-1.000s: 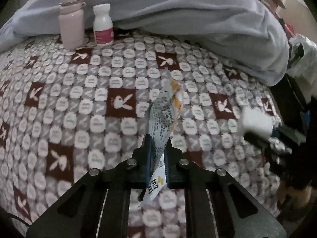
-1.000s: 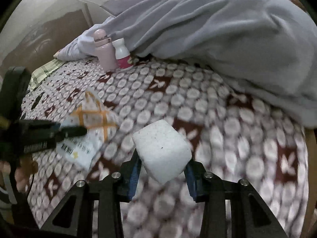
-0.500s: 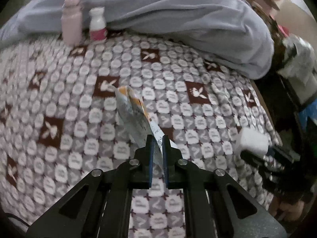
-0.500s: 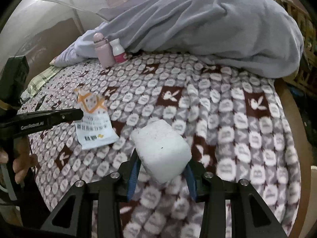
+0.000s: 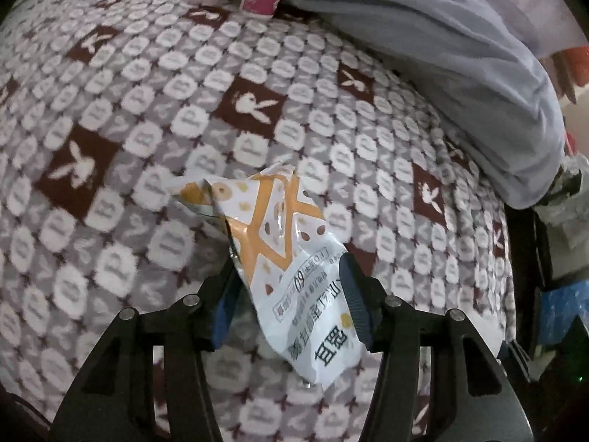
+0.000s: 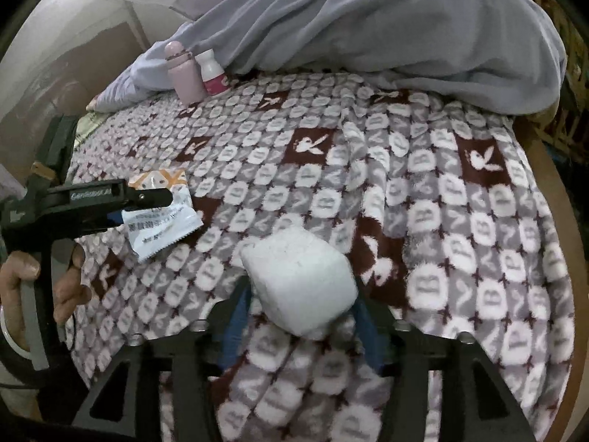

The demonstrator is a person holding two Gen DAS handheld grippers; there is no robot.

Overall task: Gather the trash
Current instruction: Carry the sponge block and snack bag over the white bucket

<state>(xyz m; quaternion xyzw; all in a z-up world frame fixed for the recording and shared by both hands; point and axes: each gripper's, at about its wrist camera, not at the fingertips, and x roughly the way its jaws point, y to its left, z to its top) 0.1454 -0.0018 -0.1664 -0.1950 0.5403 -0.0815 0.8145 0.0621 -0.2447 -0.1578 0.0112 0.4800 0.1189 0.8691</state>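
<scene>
On fuzzy blanket [image 5: 154, 84]: crinkly foil wrapper [image 5: 294, 258].

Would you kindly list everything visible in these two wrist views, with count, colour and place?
Snack wrapper: one, white and orange, between the left jaws.
Foam block: one, white, between the right jaws.
Flask: one, pink, far edge of the bed.
Pill bottle: one, white with magenta label, beside the flask.
Blanket: one, grey, white and maroon rabbit pattern, covering the bed.
Duvet: one, grey, heaped behind.
Left gripper: black, jaws just opened.
Right gripper: black, jaws just opened.
</scene>
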